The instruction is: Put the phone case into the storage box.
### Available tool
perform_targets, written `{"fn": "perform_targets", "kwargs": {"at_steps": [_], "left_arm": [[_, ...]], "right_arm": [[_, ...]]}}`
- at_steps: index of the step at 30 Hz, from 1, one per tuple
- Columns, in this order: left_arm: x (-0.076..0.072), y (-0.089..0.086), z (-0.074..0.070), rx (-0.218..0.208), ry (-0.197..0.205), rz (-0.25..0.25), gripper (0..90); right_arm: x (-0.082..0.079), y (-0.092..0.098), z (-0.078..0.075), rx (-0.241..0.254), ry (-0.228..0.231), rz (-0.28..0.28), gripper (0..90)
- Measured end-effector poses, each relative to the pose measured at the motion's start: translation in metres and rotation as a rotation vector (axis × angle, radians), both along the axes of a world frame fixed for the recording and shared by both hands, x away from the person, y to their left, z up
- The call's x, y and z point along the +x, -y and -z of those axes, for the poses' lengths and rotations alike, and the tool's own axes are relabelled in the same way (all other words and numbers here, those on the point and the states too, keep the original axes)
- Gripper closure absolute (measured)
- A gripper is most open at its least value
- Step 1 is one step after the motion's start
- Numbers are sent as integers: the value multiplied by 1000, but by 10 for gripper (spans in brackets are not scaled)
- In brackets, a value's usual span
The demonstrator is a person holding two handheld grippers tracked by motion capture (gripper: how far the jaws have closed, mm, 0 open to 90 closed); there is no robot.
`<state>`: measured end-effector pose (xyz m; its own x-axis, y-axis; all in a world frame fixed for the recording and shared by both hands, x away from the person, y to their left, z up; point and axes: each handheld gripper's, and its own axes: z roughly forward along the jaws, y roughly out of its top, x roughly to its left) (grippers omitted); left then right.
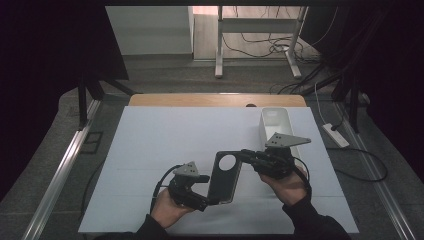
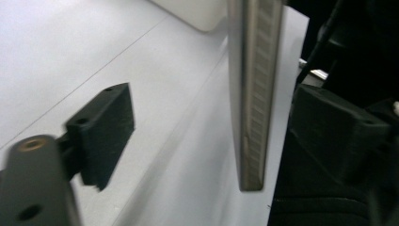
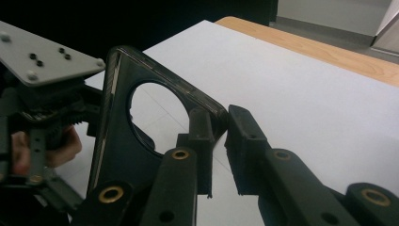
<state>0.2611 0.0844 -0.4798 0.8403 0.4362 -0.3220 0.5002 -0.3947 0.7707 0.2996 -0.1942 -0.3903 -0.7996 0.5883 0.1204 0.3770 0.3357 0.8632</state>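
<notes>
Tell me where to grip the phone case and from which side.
Grip the phone case by a thin side edge, jaws closing across the wall from the side. It is held upright off the table, and its round camera hole leaves little face to pinch.

Overhead view; two close jaw-level views.

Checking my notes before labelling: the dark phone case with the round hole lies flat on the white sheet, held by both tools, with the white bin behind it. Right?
Not quite. The phone case isn't lying flat; the left gripper view shows it raised edge-on above the white sheet. Left tool and right tool hold it, white bin behind.
</notes>
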Motion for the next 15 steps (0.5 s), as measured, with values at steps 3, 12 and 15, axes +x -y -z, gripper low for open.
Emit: {"fn": "perform_targets", "kwargs": {"at_steps": [3, 12, 15], "left_arm": [[-2, -4, -3, -11, 5, -2, 85], [-10, -25, -3, -14, 13, -41, 62], [-13, -38, -1, -8, 20, -68, 52]], "right_arm": [[1, 1, -1, -5, -2, 7, 798], [6, 0, -3, -14, -3, 16, 797], [10, 2, -7, -14, -3, 24, 797]]}}
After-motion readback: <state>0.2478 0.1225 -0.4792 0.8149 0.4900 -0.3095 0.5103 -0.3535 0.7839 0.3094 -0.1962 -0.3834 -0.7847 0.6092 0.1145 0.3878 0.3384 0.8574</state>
